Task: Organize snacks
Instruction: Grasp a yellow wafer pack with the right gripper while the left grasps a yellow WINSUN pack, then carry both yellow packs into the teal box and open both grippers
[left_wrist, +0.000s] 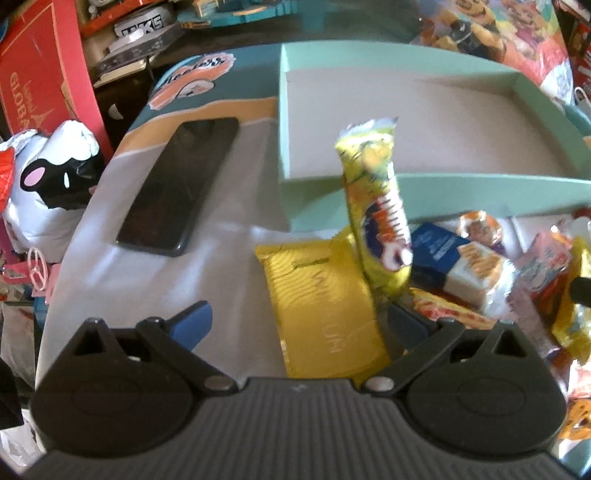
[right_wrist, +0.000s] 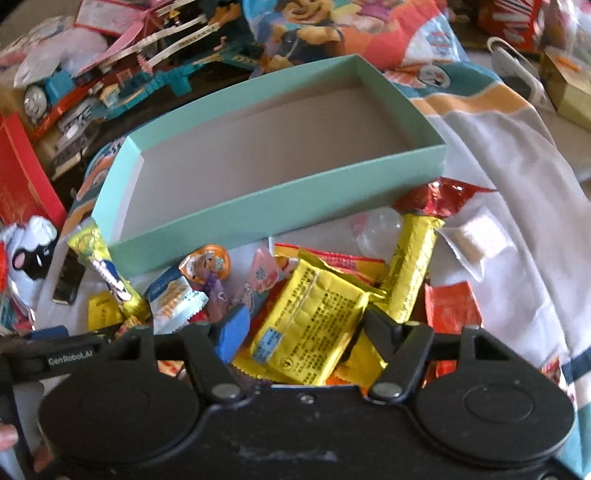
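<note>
**Two grippers reach into the snack pile**

Cluttered bedding carries an empty teal box (right_wrist: 266, 206) with the snack heap (right_wrist: 280, 280) just before it. Left gripper (left_wrist: 295, 317) stands wide, a yellow bar (left_wrist: 380, 218) leaning on one finger. Right gripper (right_wrist: 301, 325) brackets a yellow packet (right_wrist: 310, 314); contact is unclear. Next, probably: clamp and lift to the box.

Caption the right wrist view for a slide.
Right gripper straddling a yellow snack packet before the empty teal box.

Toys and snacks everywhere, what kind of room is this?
Probably a child's bedroom or playroom: a cartoon puppy blanket, a toy train among building bricks, and a cartoon-print sheet under the snack pile.
</note>
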